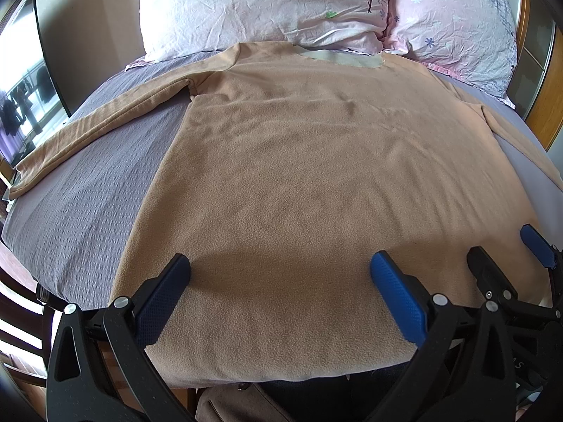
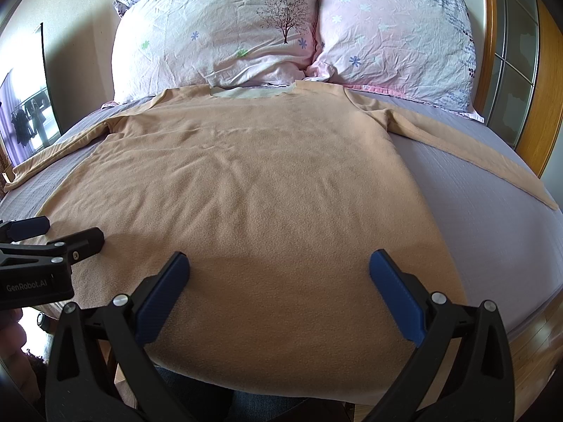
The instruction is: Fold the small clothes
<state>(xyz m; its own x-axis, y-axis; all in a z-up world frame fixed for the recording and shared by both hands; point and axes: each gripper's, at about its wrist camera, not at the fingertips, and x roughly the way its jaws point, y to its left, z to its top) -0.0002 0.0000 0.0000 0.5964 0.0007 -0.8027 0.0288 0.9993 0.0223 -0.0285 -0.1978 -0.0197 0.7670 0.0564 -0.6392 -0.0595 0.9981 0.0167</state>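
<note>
A tan fleece shirt (image 1: pixel 299 183) lies spread flat on the bed (image 1: pixel 88 190), its hem toward both claws and its neckline at the far end. The cloth is soft and nubby, with a few shallow ripples across the chest; a paler lining shows in the neck opening (image 1: pixel 337 58).

The left claw (image 1: pixel 279 274) is spread wide, its blue ribbed pads (image 1: pixel 397 295) hovering above the hem area with the shirt's lower body between and ahead of them, gripping nothing. The right claw (image 2: pixel 279 274) is likewise spread wide over the hem, nothing between its pads. The two sit side by side: the right claw shows at the left one's right edge, the left claw at the right one's left edge.

One long sleeve (image 1: pixel 88 119) stretches out ahead and to the left of the left claw; the other sleeve (image 2: pixel 492 154) runs ahead and to the right of the right claw. Both lie flat on the grey, finely textured bedcover.

Beyond the neckline, two crumpled pink pillows (image 2: pixel 228 35) with flower and tree prints lean against the head of the bed. A wooden frame (image 2: pixel 549 112) stands far right.
</note>
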